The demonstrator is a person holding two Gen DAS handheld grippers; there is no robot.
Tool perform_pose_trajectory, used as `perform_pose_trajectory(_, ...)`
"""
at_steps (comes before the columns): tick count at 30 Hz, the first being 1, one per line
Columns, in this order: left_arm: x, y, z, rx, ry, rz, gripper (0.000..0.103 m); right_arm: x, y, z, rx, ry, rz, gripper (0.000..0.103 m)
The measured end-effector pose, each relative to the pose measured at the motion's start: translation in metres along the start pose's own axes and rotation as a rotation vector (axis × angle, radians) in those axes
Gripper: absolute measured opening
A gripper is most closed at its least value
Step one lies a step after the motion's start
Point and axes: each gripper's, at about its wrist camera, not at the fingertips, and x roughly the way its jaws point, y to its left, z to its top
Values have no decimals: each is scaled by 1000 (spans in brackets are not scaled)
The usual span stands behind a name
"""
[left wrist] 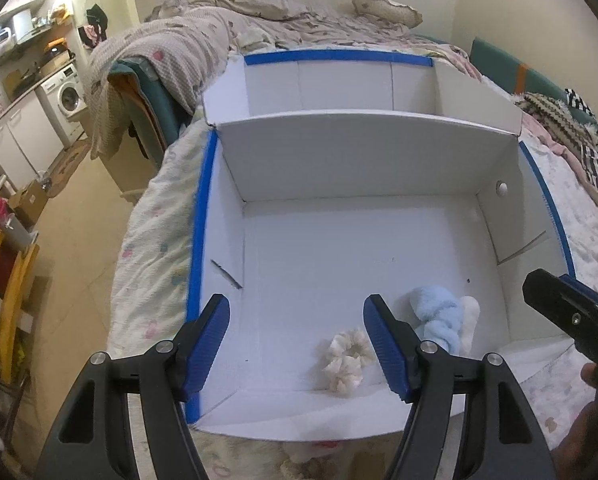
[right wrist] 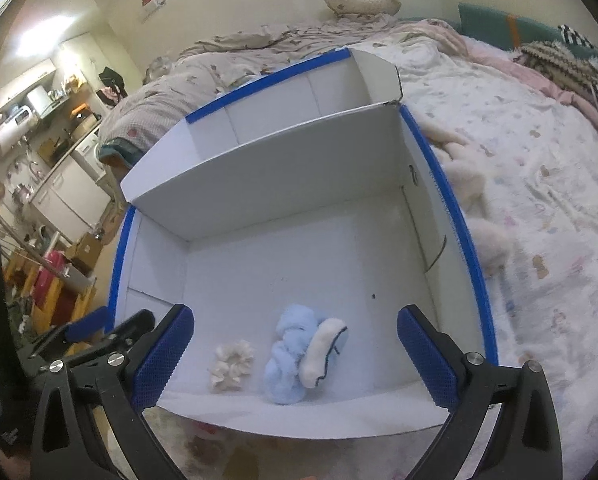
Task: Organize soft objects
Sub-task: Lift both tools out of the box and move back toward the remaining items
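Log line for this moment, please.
left gripper: open, empty | right gripper: open, empty | scrunchie, blue towel: in box near compartment

Dim warm indoor light; heavy fisheye edge distortion, dark vignetted corners.

Both wrist views overlook (closely) the same box [left wrist: 339, 152].

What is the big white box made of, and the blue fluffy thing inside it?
The box looks like thin cardboard with a smooth matte white face: its walls are flat, creased sheets edged with blue tape. The blue fluffy thing looks like plush, fleecy fabric, twisted and fuzzy; the exact fibre cannot be told.
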Motion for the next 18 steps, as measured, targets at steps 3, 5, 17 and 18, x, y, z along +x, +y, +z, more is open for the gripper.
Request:
perform_pose_trajectory(3, -6, 3, -2, 5, -9, 15, 67, -5, 3, -3, -18, -2, 13, 103)
perform_pose_trajectory(5, -9, 6, -4, 9, -15, 28, 67, -8, 6, -6, -35, -7, 8, 103)
perform_pose_trajectory(17, -41, 34, -30, -15, -29, 46, 67, -31, 2, -36, -30, -1, -10, 103)
perform_pose_trajectory(18, -43, 36, -33, -18, -29, 46, 67, -34, 2, -39, -29, -1, -9, 103)
